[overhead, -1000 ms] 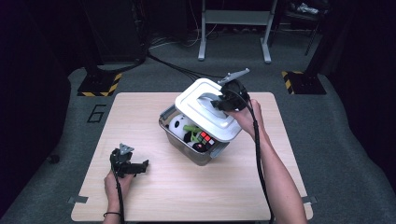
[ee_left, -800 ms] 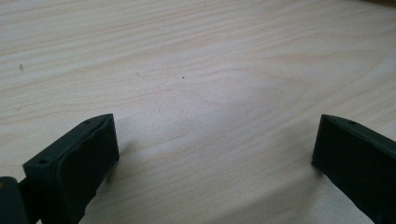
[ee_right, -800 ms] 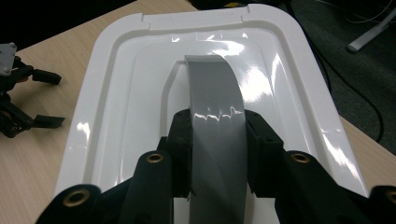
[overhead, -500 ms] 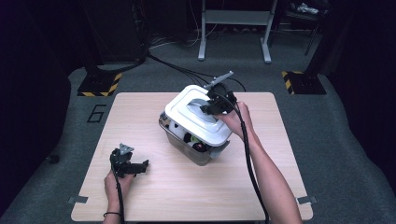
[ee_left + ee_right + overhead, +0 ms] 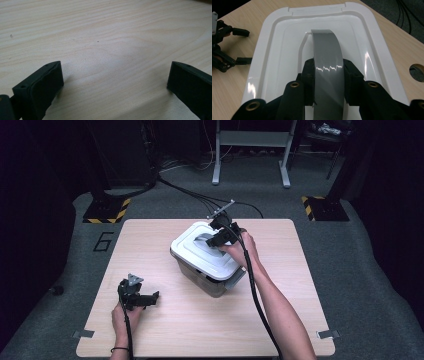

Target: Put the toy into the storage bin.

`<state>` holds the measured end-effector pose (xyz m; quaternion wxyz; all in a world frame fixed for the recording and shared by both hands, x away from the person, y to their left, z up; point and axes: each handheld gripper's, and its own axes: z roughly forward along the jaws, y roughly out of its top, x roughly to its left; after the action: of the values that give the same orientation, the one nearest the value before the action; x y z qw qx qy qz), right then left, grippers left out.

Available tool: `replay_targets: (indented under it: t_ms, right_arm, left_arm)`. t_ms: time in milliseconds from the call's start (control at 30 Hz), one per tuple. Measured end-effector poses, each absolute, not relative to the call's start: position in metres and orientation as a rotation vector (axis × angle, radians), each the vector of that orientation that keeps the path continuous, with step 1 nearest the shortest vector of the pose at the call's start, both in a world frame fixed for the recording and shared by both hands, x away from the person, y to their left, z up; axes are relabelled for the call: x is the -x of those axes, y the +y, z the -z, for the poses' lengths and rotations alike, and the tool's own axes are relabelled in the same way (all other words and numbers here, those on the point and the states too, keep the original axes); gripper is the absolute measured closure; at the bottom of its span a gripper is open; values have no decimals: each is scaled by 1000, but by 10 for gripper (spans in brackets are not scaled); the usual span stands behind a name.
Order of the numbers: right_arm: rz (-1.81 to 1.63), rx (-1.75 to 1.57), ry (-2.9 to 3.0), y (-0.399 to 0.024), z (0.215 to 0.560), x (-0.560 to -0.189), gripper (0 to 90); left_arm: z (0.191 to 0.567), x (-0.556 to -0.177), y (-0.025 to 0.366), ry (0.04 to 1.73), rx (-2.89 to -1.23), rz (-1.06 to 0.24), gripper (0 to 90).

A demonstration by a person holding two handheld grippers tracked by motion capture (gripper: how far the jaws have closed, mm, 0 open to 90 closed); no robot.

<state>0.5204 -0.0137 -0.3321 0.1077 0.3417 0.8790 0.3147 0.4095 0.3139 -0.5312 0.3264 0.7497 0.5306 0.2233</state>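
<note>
**Lid seated on bin, right tool clamped on handle**

The right tool (image 5: 328,75) is closed on the grey handle (image 5: 327,62) of the white lid (image 5: 200,250), one jaw on each side of the strap. The lid lies on the grey storage bin (image 5: 212,282), which stands slightly right of the tabletop (image 5: 200,330) centre, nearer the far edge than the near one. From the high view the lid appears level and square to the bin rim all round, though the far rim is hidden by the hand.

The left tool (image 5: 145,298) rests at the near left corner, well apart from the bin. Its jaws stand wide apart with bare wood between them; it holds nothing.

Judgement on the step in hand: the lid is being set down and fitted. To do it well, keep the grip centred on the handle so the lid does not tip, lower it evenly, check that each corner sits inside its lip, then press straight down before letting go. The grey latch at the bin's near right corner looks unfastened; I cannot tell about the others.

Against the earlier frames: the lid then hung tilted above the bin, with coloured contents visible beneath its near edge. It now covers the opening and the contents are out of sight. The left tool has not shifted.
</note>
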Motion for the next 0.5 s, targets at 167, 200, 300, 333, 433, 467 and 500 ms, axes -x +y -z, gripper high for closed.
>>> replay_targets:
  t_ms: [167, 200, 300, 333, 433, 467, 500]
  right_arm:
    - [-905, -1041, 2598, -8, 340, -524, 665]
    - [-908, -1049, 2598, -7, 340, -524, 666]
    - [-898, -1057, 2588, -5, 341, -524, 665]
    - [-895, -1059, 2586, -3, 341, -525, 664]
    - [-891, -1057, 2584, 1, 343, -524, 664]
    - [-886, -1054, 2583, 3, 344, -524, 664]
    - [-879, -1052, 2581, 4, 344, -524, 664]
  left_arm:
    - [531, -410, 314, 1389, -1970, -586, 2]
    - [531, -410, 314, 1388, -1970, -585, 2]
    - [531, -410, 314, 1389, -1970, -586, 2]
    - [531, -410, 314, 1388, -1970, -586, 2]
    - [531, -409, 314, 1388, -1970, -586, 2]
    - [531, -410, 314, 1389, -1969, -586, 2]
    - [531, -410, 314, 1388, -1970, -586, 2]
